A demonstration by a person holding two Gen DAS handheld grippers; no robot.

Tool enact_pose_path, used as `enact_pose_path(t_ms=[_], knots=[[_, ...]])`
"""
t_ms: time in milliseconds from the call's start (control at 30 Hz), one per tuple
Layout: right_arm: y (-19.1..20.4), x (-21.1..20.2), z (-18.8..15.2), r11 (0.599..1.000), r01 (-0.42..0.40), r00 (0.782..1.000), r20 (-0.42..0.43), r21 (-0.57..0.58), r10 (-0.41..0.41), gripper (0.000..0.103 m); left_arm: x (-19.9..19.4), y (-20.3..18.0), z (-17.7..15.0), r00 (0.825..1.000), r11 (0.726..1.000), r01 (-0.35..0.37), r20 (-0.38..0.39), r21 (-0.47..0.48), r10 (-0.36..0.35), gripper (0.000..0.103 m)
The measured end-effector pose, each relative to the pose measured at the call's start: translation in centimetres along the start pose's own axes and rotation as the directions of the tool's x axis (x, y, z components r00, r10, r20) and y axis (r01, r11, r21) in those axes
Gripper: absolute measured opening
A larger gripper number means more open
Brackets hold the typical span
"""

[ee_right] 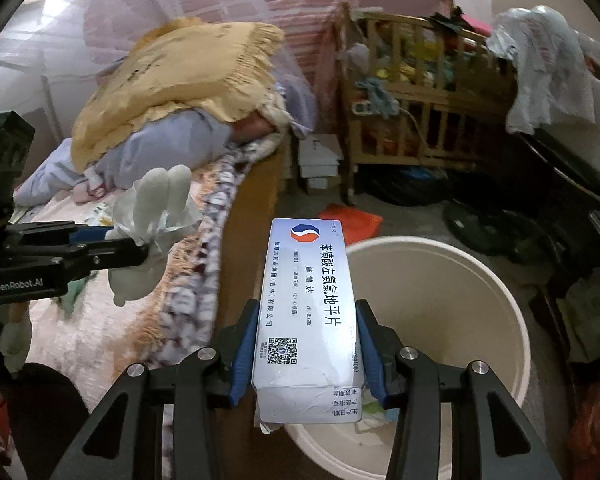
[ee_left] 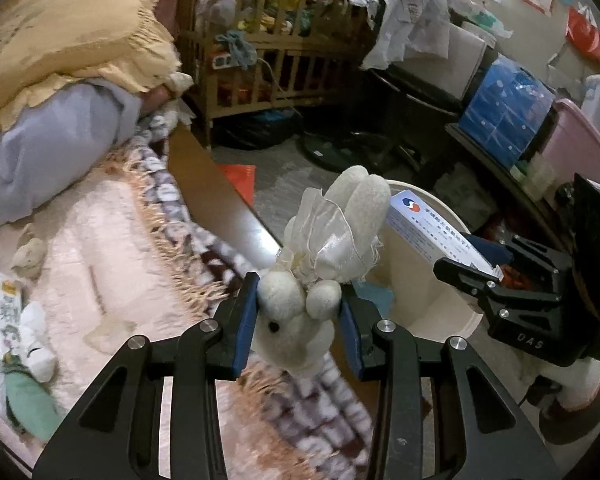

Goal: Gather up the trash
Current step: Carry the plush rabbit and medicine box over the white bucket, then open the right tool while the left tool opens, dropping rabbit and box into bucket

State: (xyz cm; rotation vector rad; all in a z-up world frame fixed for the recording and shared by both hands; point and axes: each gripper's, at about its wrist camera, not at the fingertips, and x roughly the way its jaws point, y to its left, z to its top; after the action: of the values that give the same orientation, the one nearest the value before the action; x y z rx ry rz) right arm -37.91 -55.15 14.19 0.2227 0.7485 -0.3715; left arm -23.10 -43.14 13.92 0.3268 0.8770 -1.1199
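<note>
two grippers, left (ee_left: 298,312) and right (ee_right: 306,354); one plush rabbit (ee_left: 300,308); one medicine box (ee_right: 306,320); one cream bucket (ee_right: 460,280); one wooden crib (ee_left: 268,40); one yellow pillow (ee_left: 72,24)

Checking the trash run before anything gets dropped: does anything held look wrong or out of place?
Yes. The left gripper is clamped on a white plush bunny, a toy rather than obvious trash, near the bucket. The right gripper holds a medicine box, creased at its near end.

The bucket (ee_right: 480,280) stands on the floor (ee_right: 412,208) beside the bed (ee_right: 112,320).
</note>
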Motion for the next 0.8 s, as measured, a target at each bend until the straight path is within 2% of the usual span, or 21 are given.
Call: enact_pose_path(t_ms=[400,800], knots=[[-5.5,0.1,-1.8,0.988,0.081,0.996,-0.037,0.131,-0.076,0.045,3.9,-3.8,0.5,0.994,0.996,0.094,-0.057,0.009,-0.094,0.035],[-7.5,0.8,-2.5,0.977,0.112,0.993,-0.067,0.181,-0.101,0.045,5.6,-5.4,1.4,0.979,0.980,0.195,-0.047,-0.040,-0.197,0.037]])
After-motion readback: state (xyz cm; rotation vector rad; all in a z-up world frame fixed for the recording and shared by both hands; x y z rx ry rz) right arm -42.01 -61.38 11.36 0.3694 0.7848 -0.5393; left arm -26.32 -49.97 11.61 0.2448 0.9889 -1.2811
